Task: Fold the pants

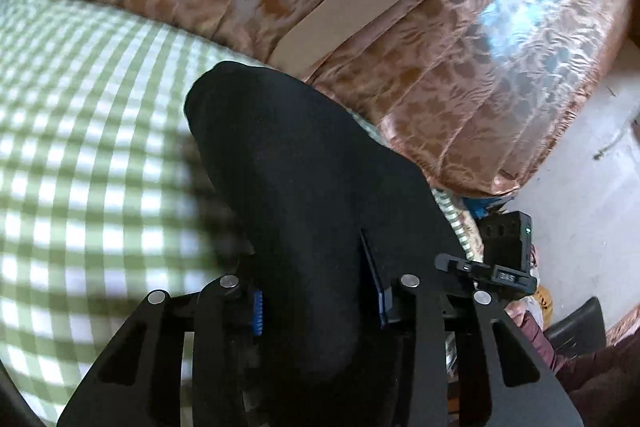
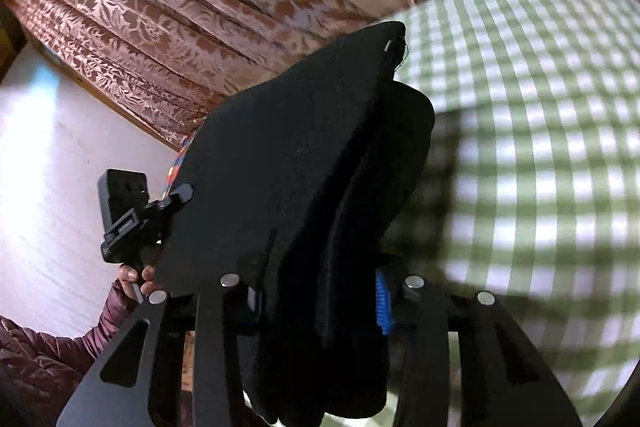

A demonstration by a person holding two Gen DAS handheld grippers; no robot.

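- Nearest the lens in each wrist view, black pants (image 1: 304,195) filled the gap between the fingers, bunched thick and hanging below the frame.
- The left gripper (image 1: 320,303) was clenched on the cloth, its blue pads (image 1: 257,313) pressed into a rounded fold that rose ahead of it.
- The right gripper (image 2: 320,301) likewise grasped the pants (image 2: 288,163), several layers stacked between its pads (image 2: 383,305), with a stitched corner standing up in front.
- Judging by the two grips, the garment was held up off the bed by one edge at two points, probably so it could be carried over and doubled.
- Beneath and beyond lay a green checked sheet (image 1: 88,163), flat and bare where visible, giving open room to lay the fold down.
- A brown patterned curtain (image 1: 460,75) hung close behind the bed edge; cloth swung too far that way could brush it.
- Each view caught the other gripper beside the cloth, and in the right wrist view a hand (image 2: 134,277) in a maroon sleeve (image 2: 48,355) held it, so the two grippers were close together.
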